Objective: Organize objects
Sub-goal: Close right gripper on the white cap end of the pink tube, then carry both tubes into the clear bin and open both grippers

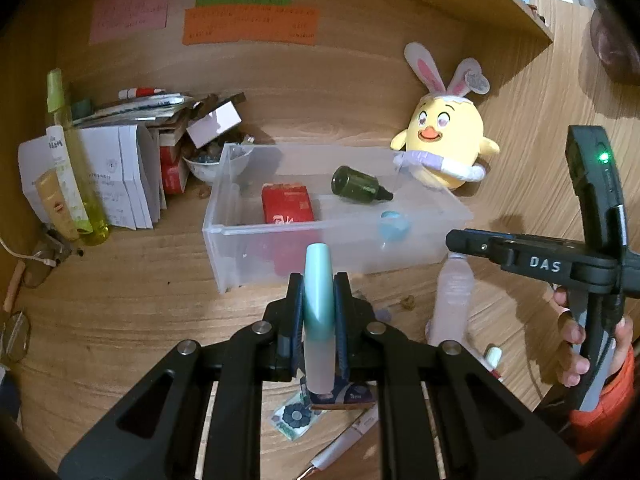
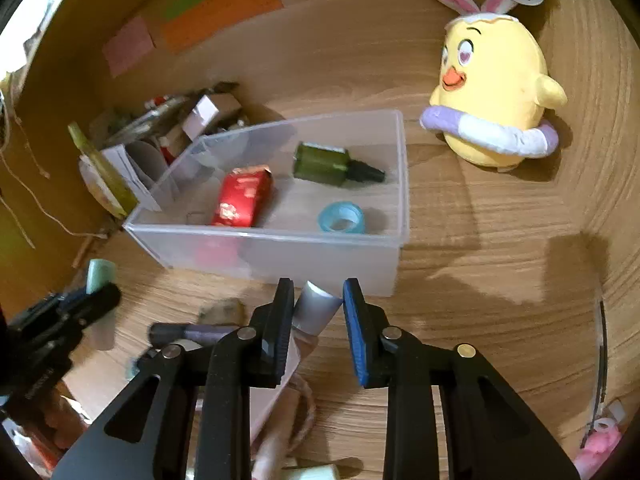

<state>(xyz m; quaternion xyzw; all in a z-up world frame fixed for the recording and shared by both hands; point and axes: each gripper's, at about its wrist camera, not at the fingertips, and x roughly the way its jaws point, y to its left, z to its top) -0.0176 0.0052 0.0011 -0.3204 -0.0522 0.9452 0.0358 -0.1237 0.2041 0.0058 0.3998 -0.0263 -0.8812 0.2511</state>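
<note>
A clear plastic bin [image 1: 224,232] [image 2: 392,240] stands on the wooden desk. It holds a red packet [image 1: 286,204] [image 2: 242,196], a dark green bottle [image 1: 356,184] [image 2: 324,164] lying on its side, and a blue tape roll [image 1: 394,224] [image 2: 341,218]. My left gripper [image 1: 318,280] is shut on a mint-green tube [image 1: 318,304], just in front of the bin. My right gripper [image 2: 316,292] is open around the silver cap of a pale pink bottle [image 2: 316,308] [image 1: 452,300] that stands upright in front of the bin's right end.
A yellow chick plush [image 1: 448,140] [image 2: 492,92] sits right of the bin. Papers, boxes, a bowl and a yellow-green spray bottle [image 1: 76,168] crowd the back left. Pens, a patterned packet [image 1: 296,416] and small items lie near the front edge. Glasses [image 1: 16,336] lie far left.
</note>
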